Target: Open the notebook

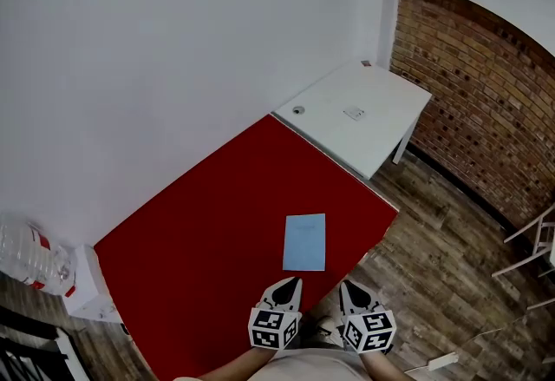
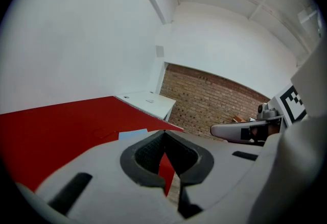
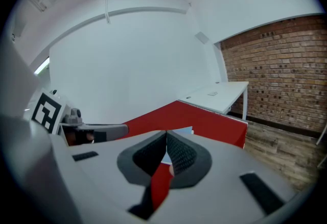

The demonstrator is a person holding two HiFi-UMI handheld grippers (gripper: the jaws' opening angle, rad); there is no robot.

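- The notebook (image 1: 304, 242) lies flat and closed on the red table (image 1: 208, 214), close to the table's near edge and nearer its right-hand corner than its left one.
- Its long axis runs pretty much straight away from the person, with one short end facing the table's near edge. That leaves it skewed against the table's own sides rather than squared up. Can't tell which long side has the spine.
- The near right corner of the notebook sits really close to the table's edge. The rest of the red table, out toward the wall side and the left end, is bare.
- The left gripper (image 1: 290, 284) hangs at the table's near edge, just short of the notebook and not touching it. Its jaws are pressed together at the tips with nothing between them.
- Same for the right gripper (image 1: 351, 288), a bit further along that edge: tips together, nothing held.
- A white table (image 1: 381, 93) butts up against the red table's far end.
- Off the table's right-hand corner there's wood floor (image 1: 434, 258), then a brick wall (image 1: 468, 101).
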